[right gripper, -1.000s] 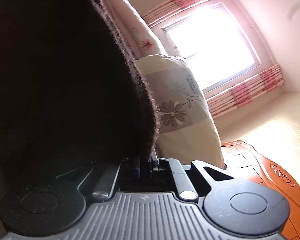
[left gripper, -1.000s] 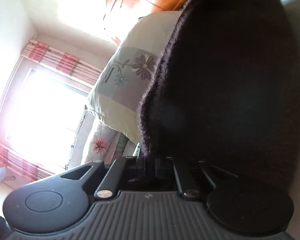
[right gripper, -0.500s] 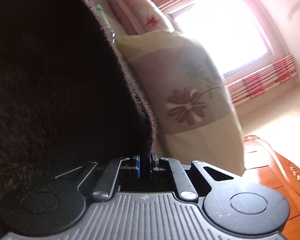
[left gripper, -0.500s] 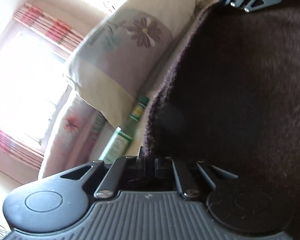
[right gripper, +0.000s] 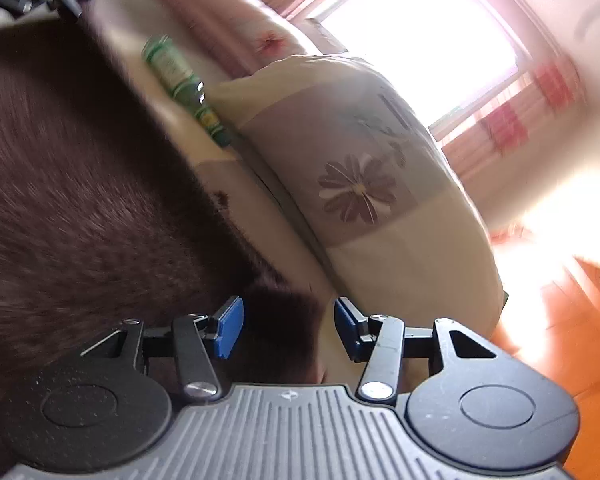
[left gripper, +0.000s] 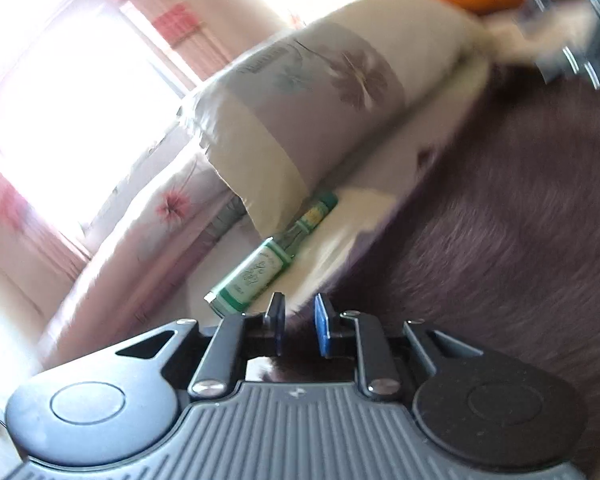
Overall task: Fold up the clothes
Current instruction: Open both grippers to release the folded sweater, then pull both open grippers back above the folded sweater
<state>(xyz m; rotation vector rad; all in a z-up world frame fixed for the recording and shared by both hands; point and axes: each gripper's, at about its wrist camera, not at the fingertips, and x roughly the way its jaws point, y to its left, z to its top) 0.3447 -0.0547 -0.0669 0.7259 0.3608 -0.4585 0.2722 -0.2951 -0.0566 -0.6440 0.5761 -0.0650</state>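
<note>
One dark brown fleecy garment [right gripper: 80, 208] lies spread on the bed, filling the space ahead and to the left of my right gripper [right gripper: 288, 326]; a corner of it sits between the blue pads [right gripper: 228, 326], which stand well apart and press on nothing. In the left wrist view the same garment [left gripper: 500, 240] runs ahead and to the right of my left gripper [left gripper: 300, 322]. Its jaws are only slightly parted, with fleece under and between them, yet I see no pinch. Both pairs of jaws have just been opening, so I judge this a release after laying a fold.

My worry: the fleece is clingy, and the left jaws are barely parted. If I pull back now, a pad may snag the pile and drag the edge, spoiling the fold. A sweep towards the pillow could also knock the bottle.

Beyond the garment I count one green bottle [left gripper: 268, 264], lying just ahead of the left gripper, one flowered pillow [right gripper: 360, 184] ahead of the right, a pink flowered quilt [left gripper: 140, 232] behind them, and one bright window [right gripper: 420, 20].
</note>
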